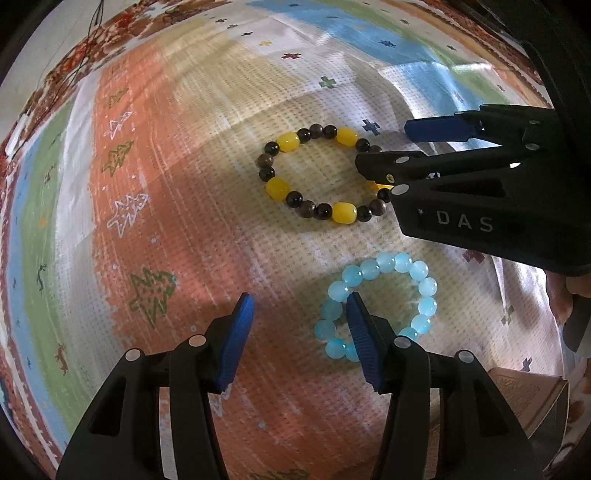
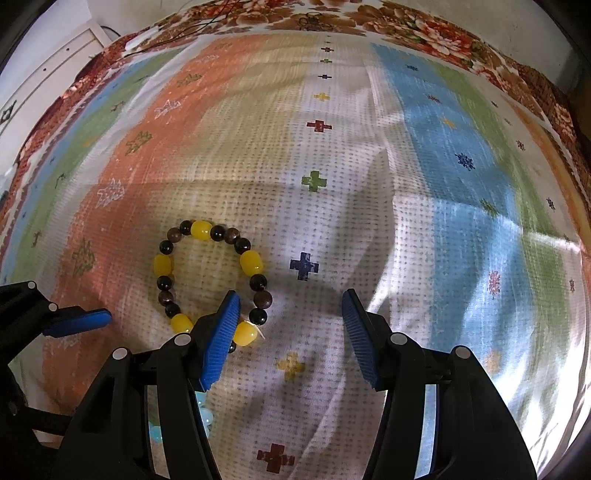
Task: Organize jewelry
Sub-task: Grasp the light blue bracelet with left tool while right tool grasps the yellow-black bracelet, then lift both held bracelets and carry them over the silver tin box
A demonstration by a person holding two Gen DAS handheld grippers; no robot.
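A bracelet of yellow and dark brown beads (image 1: 317, 173) lies flat on the patterned cloth; it also shows in the right wrist view (image 2: 212, 280). A light blue bead bracelet (image 1: 380, 306) lies just below it, and a few of its beads show in the right wrist view (image 2: 205, 413). My left gripper (image 1: 299, 314) is open and empty, its right finger standing over the blue bracelet's left side. My right gripper (image 2: 290, 312) is open and empty, its left finger over the yellow bracelet's near right edge. It enters the left wrist view (image 1: 391, 147) from the right.
A colourful cloth (image 2: 369, 184) with crosses and tree shapes covers the surface, over a floral bedspread (image 2: 424, 29). A brown cardboard box corner (image 1: 532, 398) sits at the lower right. A white cabinet (image 2: 44, 62) stands at the far left.
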